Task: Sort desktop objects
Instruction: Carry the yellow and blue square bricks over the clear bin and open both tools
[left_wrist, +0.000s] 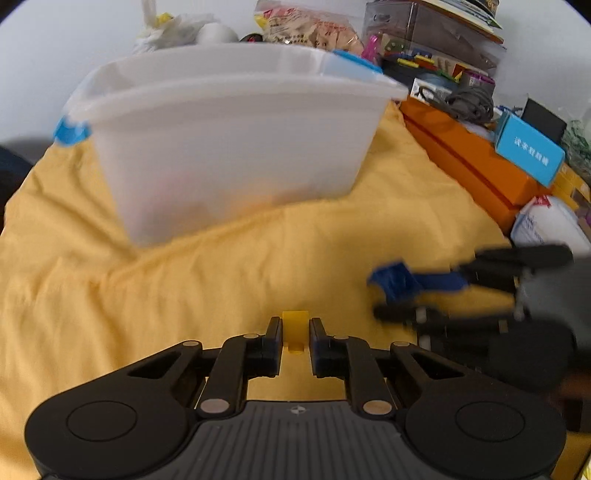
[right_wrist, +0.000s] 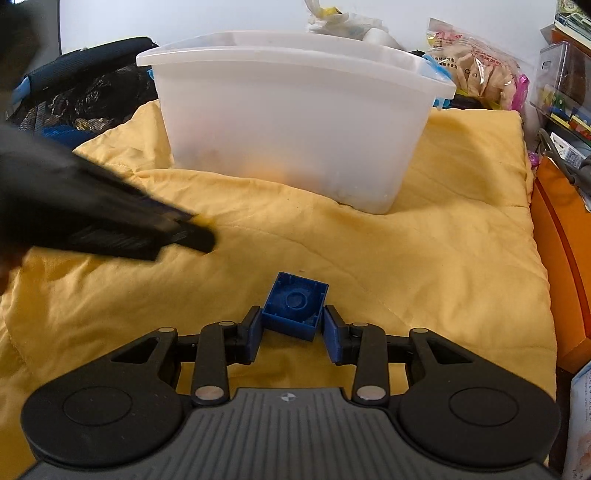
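Left gripper (left_wrist: 295, 334) pinching yellow block (left_wrist: 295, 328), right gripper (right_wrist: 291, 321) clamped on blue block (right_wrist: 295, 304), both above yellow cloth (right_wrist: 424, 266), near white bin (right_wrist: 295, 122), blue block's hollow underside visible only from right wrist

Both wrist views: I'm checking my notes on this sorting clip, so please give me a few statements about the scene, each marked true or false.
1. The right gripper holds a blue block. True.
2. The left gripper holds a red block. False: it grips a yellow block.
3. The translucent bin stands on a yellow cloth. True.
4. The bin has a lid on. False: its top is open.
5. An orange box lies to the right of the cloth. True.
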